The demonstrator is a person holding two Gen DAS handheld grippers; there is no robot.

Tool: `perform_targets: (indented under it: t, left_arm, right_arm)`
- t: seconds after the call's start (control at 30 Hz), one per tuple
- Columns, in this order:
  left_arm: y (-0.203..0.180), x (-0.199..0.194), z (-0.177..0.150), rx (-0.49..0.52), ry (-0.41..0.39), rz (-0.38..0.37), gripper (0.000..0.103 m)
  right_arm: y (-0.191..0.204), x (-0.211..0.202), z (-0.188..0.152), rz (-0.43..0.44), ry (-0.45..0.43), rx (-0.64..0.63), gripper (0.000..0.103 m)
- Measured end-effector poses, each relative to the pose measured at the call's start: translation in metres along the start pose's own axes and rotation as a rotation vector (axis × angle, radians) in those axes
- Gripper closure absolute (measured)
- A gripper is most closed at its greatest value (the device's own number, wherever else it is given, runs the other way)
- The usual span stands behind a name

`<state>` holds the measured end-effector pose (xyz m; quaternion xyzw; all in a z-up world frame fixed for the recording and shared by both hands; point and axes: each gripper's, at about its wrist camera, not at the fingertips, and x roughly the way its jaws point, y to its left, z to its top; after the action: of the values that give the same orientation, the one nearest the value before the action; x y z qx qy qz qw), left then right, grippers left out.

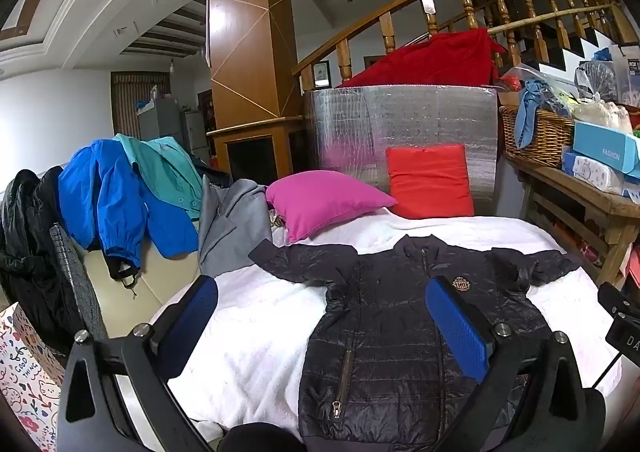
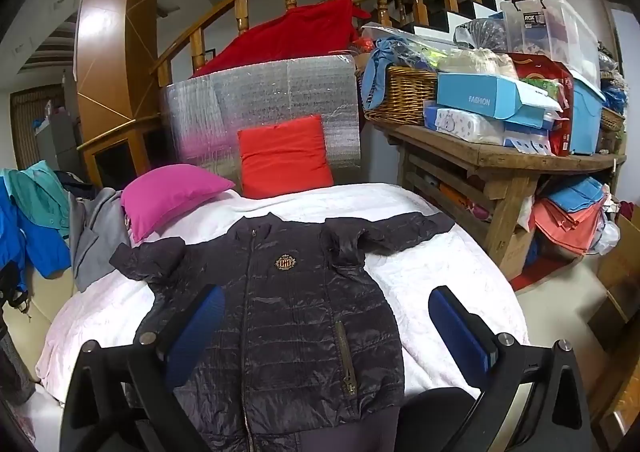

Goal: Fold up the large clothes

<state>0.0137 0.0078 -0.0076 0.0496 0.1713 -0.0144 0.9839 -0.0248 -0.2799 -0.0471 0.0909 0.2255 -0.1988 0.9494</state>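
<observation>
A dark quilted puffer jacket (image 1: 384,336) (image 2: 288,316) lies flat and face up on a white blanket (image 1: 256,328) (image 2: 432,264), zipped, sleeves spread to both sides, gold crest on the chest. My left gripper (image 1: 322,288) hovers above the jacket's near left part, its blue-padded fingers (image 1: 456,324) wide apart and empty. My right gripper (image 2: 326,300) hangs over the jacket's lower half, open too, nothing between its pads (image 2: 460,328). At the right edge of the left wrist view, part of the other gripper's black body (image 1: 622,324) shows.
A magenta pillow (image 1: 324,200) and a red pillow (image 1: 430,180) sit at the far end against a silver foil panel (image 1: 400,120). Blue, teal, grey and black garments (image 1: 120,204) pile up on the left. A cluttered wooden table (image 2: 500,160) stands right.
</observation>
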Motion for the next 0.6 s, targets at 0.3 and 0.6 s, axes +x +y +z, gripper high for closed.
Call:
perform_targets:
  t: [0.3,0.6]
  left_arm:
    - [-0.0028,0.0061,-0.0024,0.004,0.018,-0.006,0.000]
    - [-0.0070,0.0104,-0.0055,0.008,0.029,-0.008,0.000]
  right_arm:
    - [-0.0004,0.0026,-0.0024,-0.004,0.006,0.001,0.000]
    - [0.0010,0.0073,-0.0035,-0.005,0.009,-0.006,0.000]
